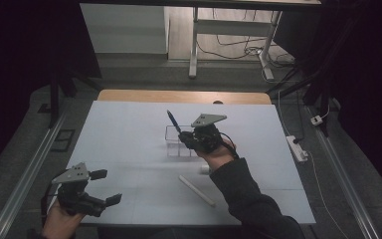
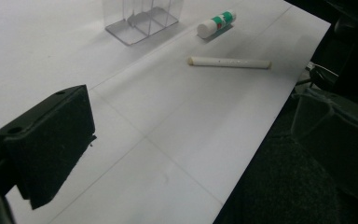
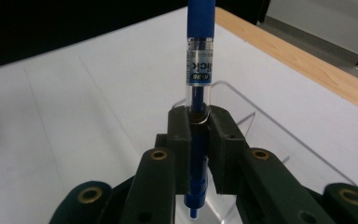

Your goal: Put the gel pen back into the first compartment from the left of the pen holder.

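The right gripper [image 1: 185, 139] was clamped on a blue pen [image 3: 199, 70] (tip down), held just above the clear organizer [image 1: 176, 144] mid-table. The left gripper [image 1: 107, 186], jaws wide apart w/ nothing between, sat near the table's [image 1: 129, 124] front-left edge.

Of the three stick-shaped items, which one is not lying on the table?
The blue pen: the right tongs hold it off the table, above the clear organizer. The white stick and the glue stick both lie flat on the white sheet.
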Available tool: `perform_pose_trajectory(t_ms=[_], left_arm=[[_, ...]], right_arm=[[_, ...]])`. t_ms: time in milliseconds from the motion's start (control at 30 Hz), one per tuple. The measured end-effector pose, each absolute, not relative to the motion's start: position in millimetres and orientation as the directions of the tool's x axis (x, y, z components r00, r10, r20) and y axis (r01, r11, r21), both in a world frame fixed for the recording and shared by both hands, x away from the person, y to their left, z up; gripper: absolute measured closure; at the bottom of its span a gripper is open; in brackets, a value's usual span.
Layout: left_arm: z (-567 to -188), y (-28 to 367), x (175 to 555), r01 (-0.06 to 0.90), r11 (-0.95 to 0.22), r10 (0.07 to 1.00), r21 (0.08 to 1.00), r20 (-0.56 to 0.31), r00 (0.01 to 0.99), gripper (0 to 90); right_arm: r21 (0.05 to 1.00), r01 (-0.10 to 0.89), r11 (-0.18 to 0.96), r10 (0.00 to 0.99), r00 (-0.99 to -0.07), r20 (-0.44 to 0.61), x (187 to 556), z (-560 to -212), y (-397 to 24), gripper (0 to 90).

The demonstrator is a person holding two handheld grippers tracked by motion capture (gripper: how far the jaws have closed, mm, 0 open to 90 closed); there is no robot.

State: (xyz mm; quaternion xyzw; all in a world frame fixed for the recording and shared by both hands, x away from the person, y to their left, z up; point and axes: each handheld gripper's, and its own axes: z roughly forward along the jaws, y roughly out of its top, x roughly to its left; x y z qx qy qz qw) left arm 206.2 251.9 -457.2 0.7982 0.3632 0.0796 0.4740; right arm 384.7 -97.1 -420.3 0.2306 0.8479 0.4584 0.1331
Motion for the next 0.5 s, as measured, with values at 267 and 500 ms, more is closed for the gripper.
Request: perform_pose_trajectory(t_ms=[267, 500], left_arm=[[-465.7, 264.4, 191.7, 0.529, -0.265, 0.685, 0.806, -0.228, 0.692, 0.0], [-467.4, 269.5, 185.5, 0.533, -0.256, 0.701, 0.806, -0.225, 0.677, 0.0]], right_arm=[[0.871, 0.273, 0.408, 0.546, -0.838, 0.007, 401.0, -419.3, -79.9, 79.6], [0.891, 0.288, 0.351, 0.582, -0.812, 0.034, 415.7, -425.6, -67.2, 79.6]])
